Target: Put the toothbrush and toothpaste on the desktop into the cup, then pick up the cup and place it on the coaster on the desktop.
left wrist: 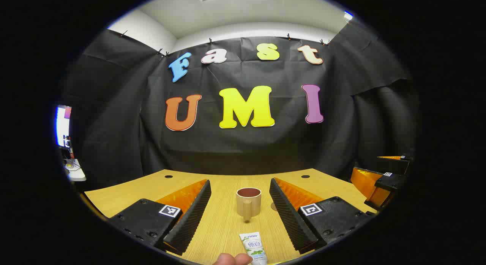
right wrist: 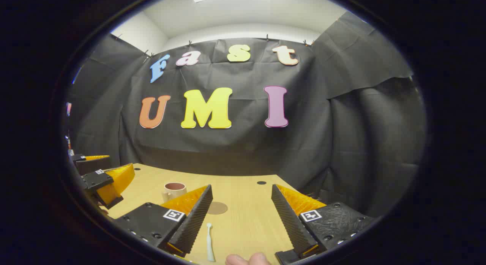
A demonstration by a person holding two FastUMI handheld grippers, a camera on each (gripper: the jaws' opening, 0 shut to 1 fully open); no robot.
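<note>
- Left gripper: jaws spread wide above the desk, clasping nothing.
- Cup: stood upright on the desk between the spread fingers, farther off, handle toward the camera.
- Toothpaste: lay flat near the bottom edge, nearer than the cup.
- Right gripper: jaws spread too, holding nothing.
- Toothbrush: lay just beside the left finger.
- Coaster: flat beyond, cup well apart, left.

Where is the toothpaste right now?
In the left gripper view, the toothpaste lies flat on the desktop between the open tongs, nearer than the cup.
</note>
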